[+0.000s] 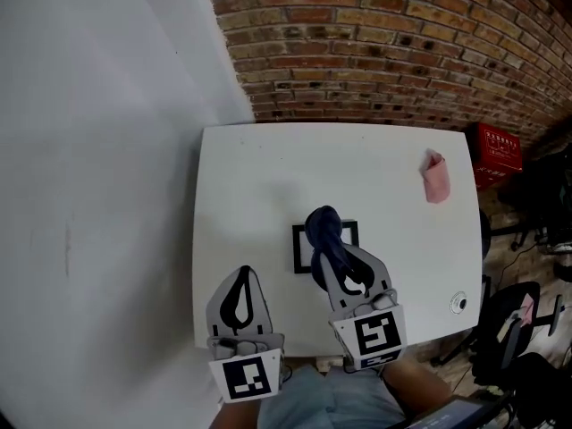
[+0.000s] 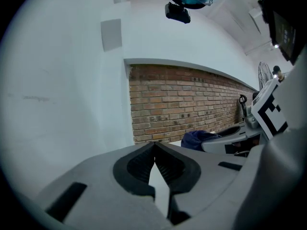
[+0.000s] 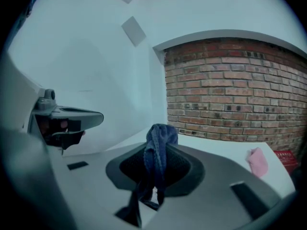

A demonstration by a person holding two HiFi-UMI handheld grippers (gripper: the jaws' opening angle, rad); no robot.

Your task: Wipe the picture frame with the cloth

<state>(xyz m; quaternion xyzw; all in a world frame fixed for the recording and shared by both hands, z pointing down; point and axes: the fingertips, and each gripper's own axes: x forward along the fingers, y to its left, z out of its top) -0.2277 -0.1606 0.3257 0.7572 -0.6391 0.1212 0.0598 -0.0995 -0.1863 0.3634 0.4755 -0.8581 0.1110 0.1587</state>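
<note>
Only the head view shows the frame [image 1: 301,252] beneath the cloth [image 1: 323,225] pinched by the right gripper [image 1: 324,254]; the left gripper [image 1: 243,275] is closed, empty.

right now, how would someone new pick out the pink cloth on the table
Find the white table by the brick wall. Near its far right corner, toward the red crate, lies a small crumpled pink cloth. The other one, the dark blue cloth, is clamped in the right gripper over the black picture frame.

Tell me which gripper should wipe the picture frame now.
Right. The right gripper is shut on the dark blue cloth over the picture frame; the left gripper is shut, empty, beside it.
</note>
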